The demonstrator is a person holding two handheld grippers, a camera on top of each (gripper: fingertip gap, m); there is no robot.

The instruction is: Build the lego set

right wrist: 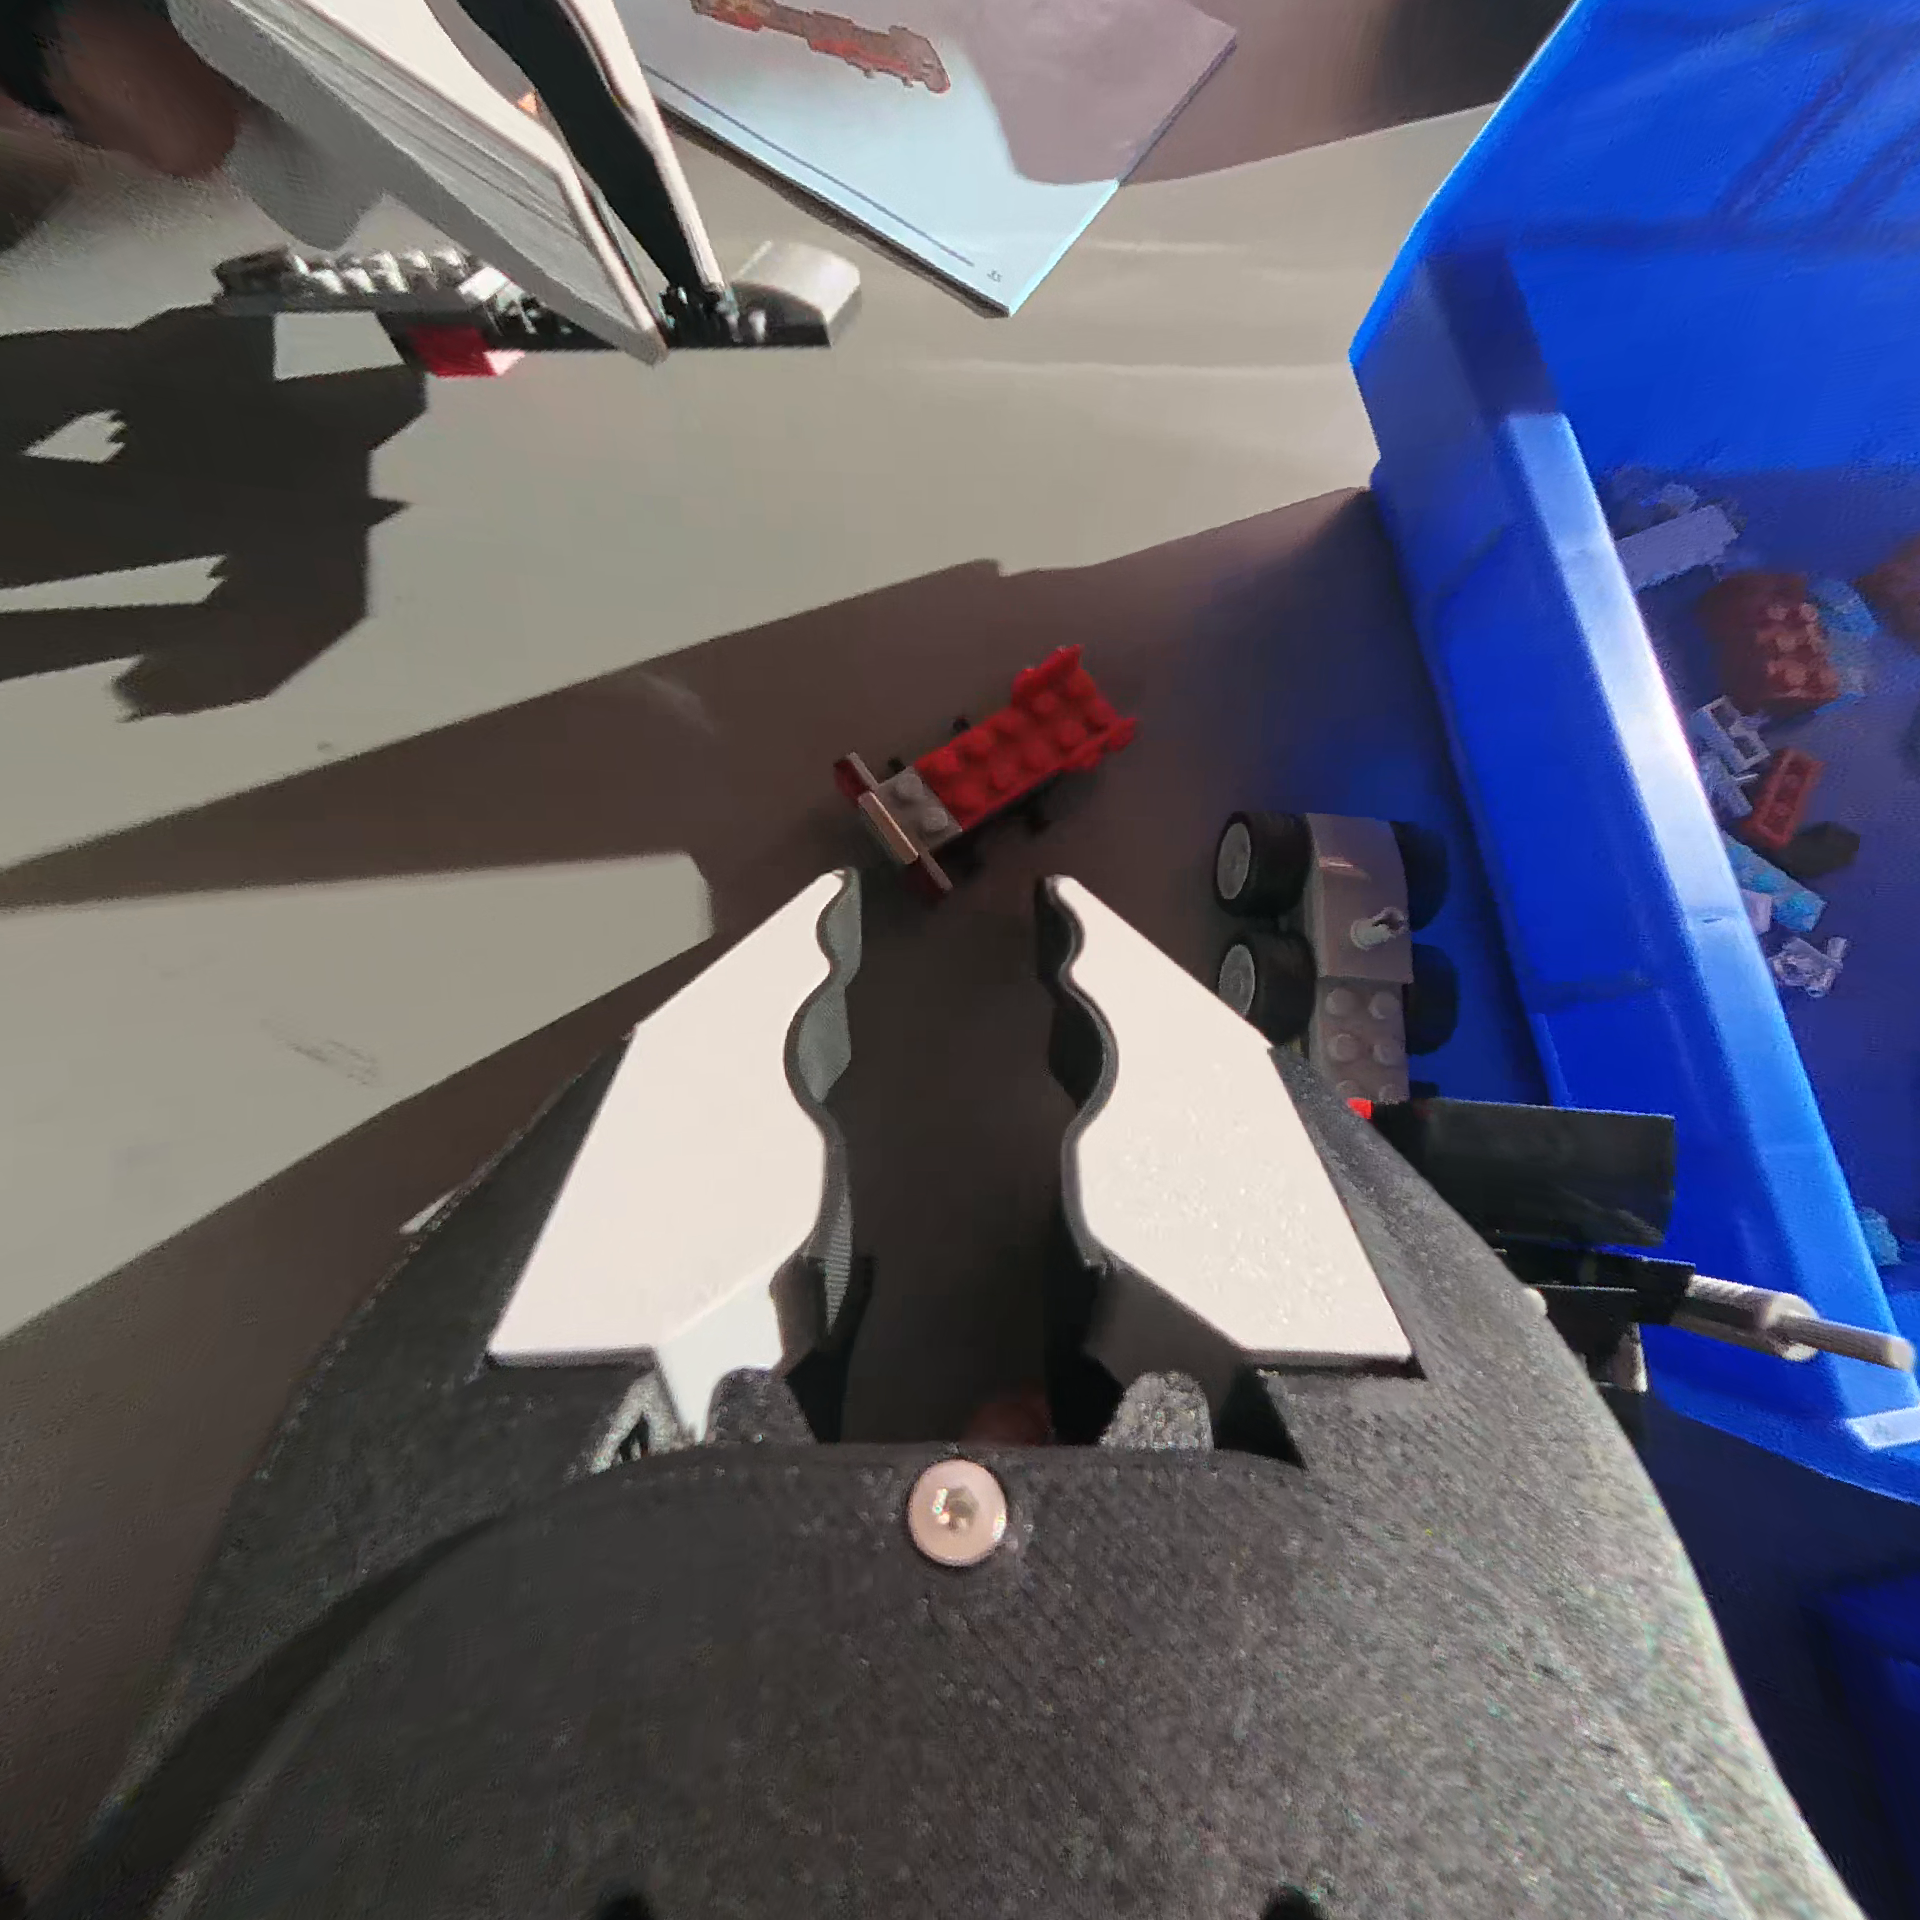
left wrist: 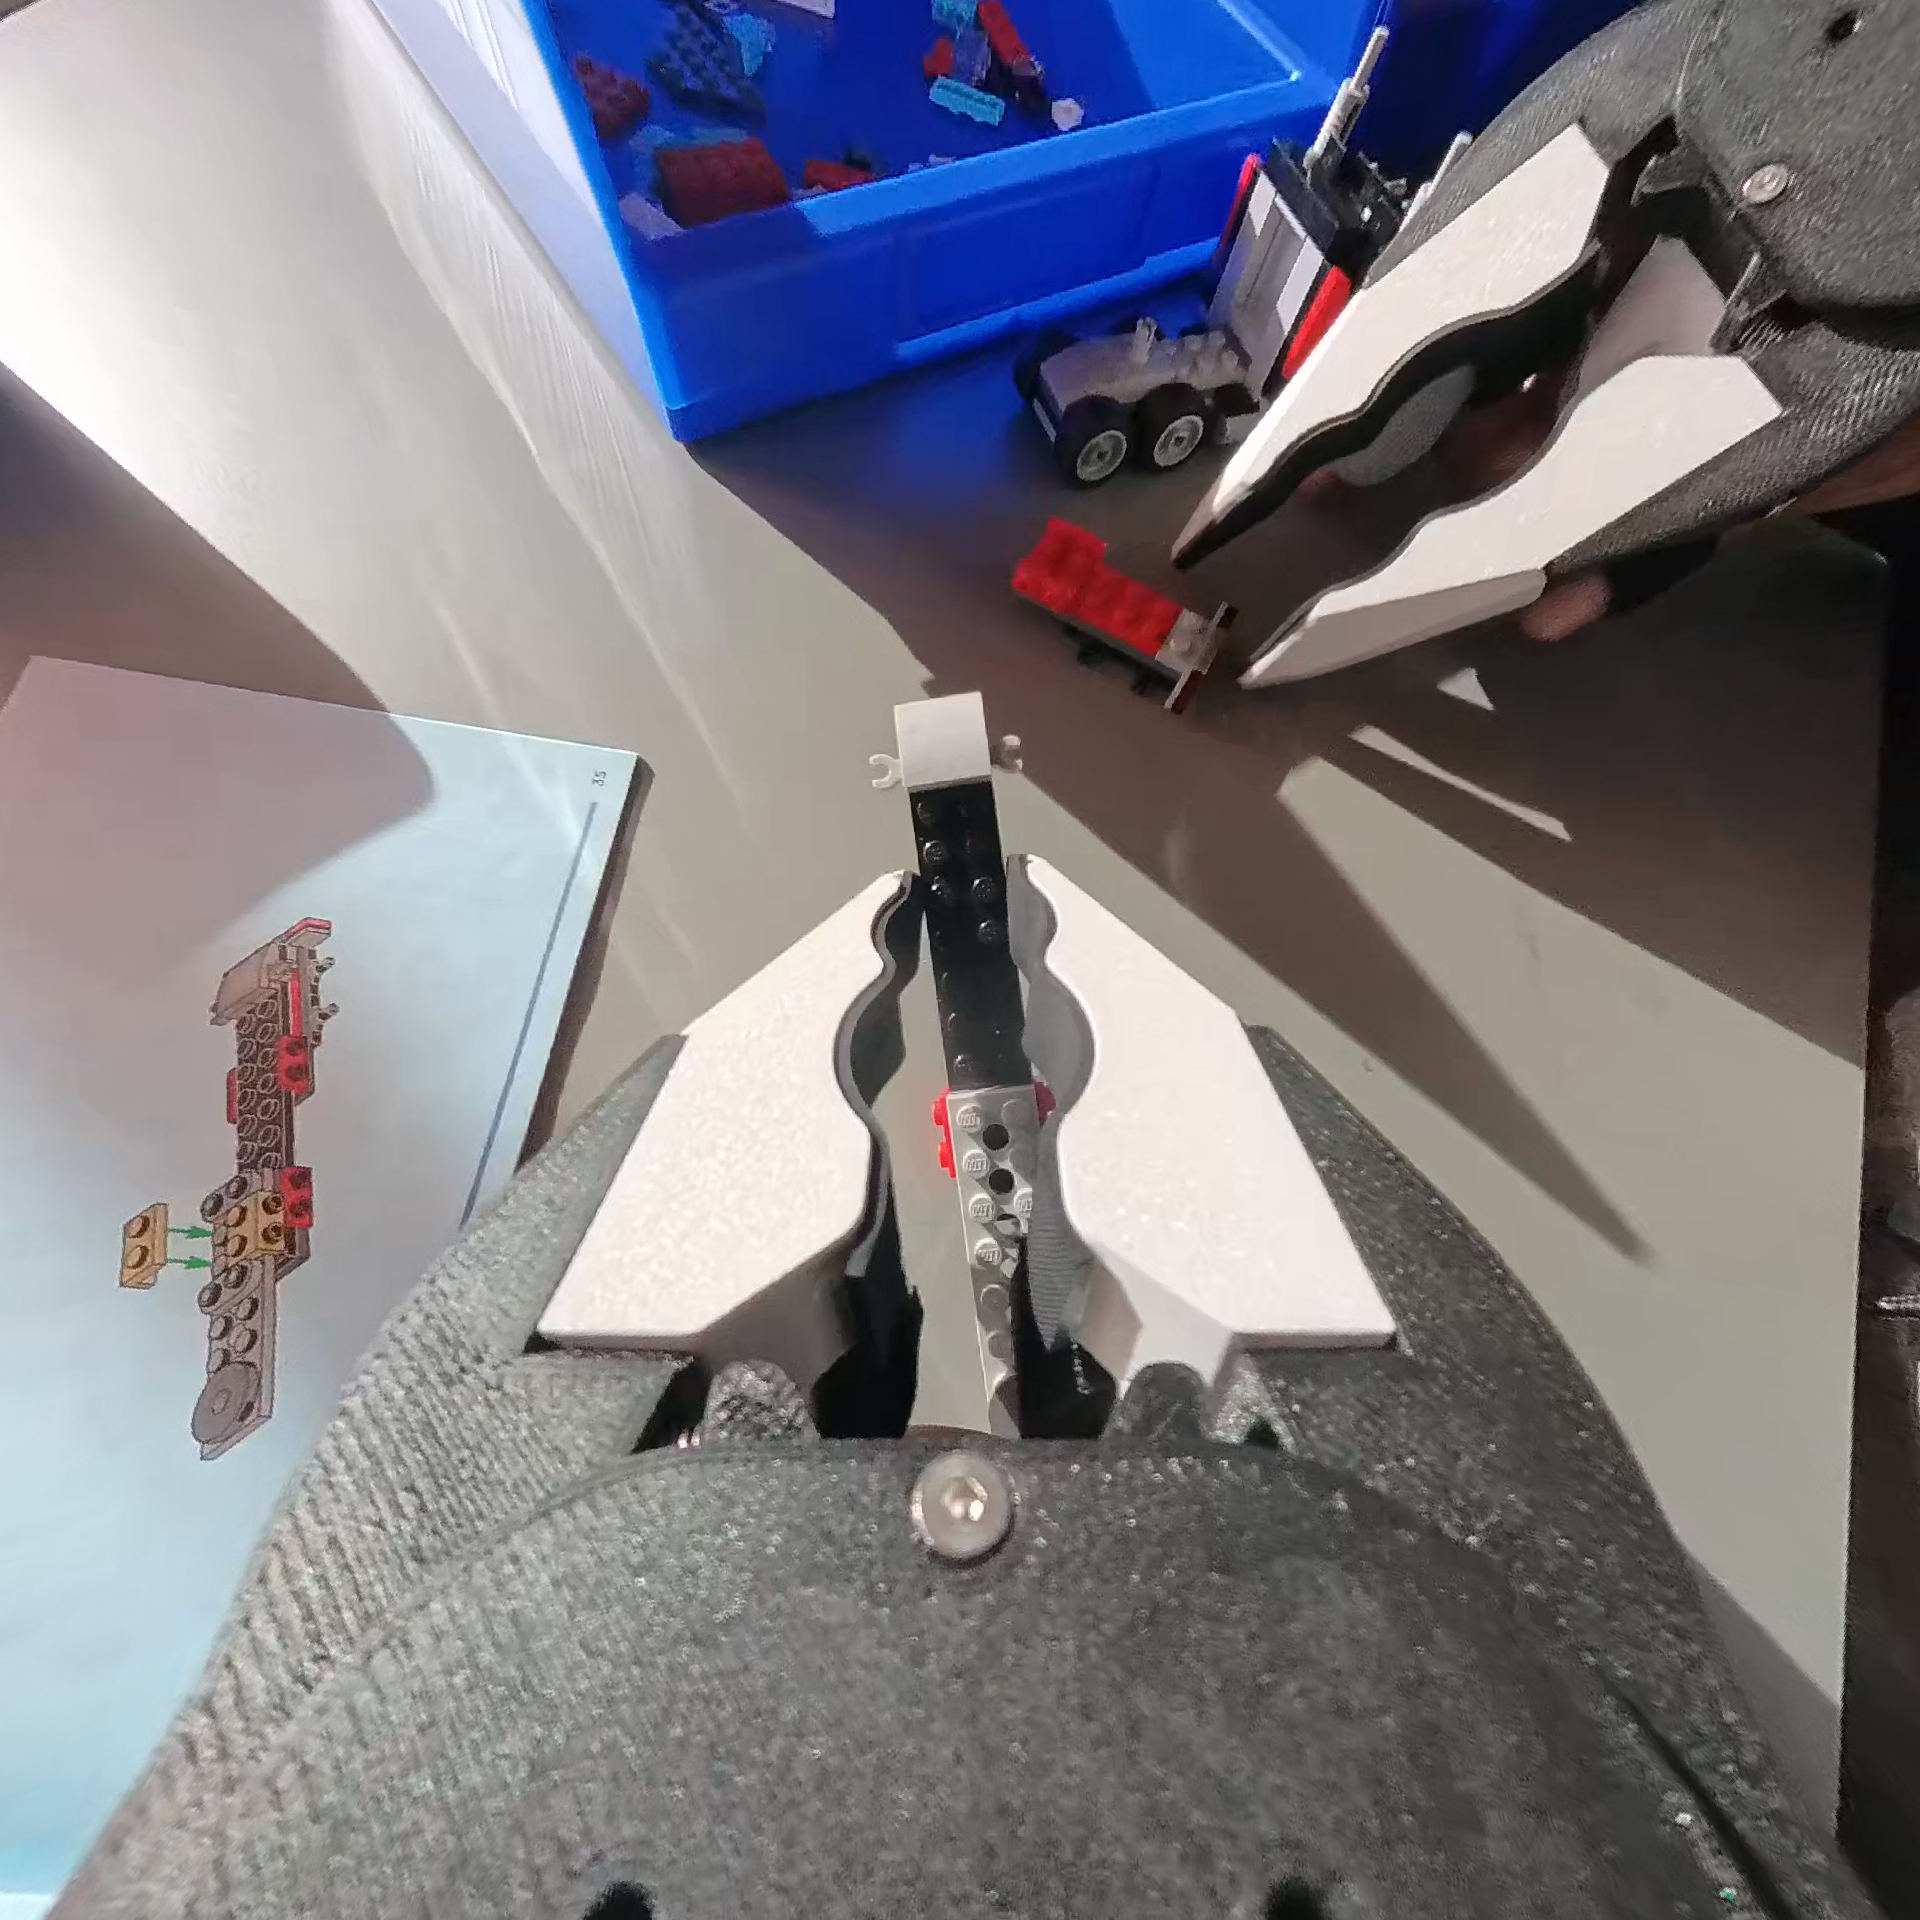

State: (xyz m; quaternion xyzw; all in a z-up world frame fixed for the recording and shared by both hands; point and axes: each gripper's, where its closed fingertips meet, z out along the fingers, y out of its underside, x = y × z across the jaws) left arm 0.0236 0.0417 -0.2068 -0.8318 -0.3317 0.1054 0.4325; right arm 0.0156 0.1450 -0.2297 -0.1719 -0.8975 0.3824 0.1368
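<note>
My left gripper (left wrist: 961, 873) is shut on a long black and grey lego beam (left wrist: 961, 935) with a white curved piece at its far tip. The beam runs between the fingers. It also shows in the right wrist view (right wrist: 343, 286), held low over the table. My right gripper (right wrist: 945, 883) is open and empty, just short of a small red lego assembly (right wrist: 997, 764) with a grey end that lies on the table. The red assembly (left wrist: 1112, 603) and the open right gripper (left wrist: 1210, 613) also show in the left wrist view.
A blue bin (left wrist: 935, 229) of loose bricks stands at the back; in the right wrist view it (right wrist: 1538, 623) is on the right. A partly built truck with wheels (left wrist: 1164, 405) lies beside it. An open instruction booklet (left wrist: 312, 1039) lies at left. Some 11 cm of space lies between my two pairs of fingers.
</note>
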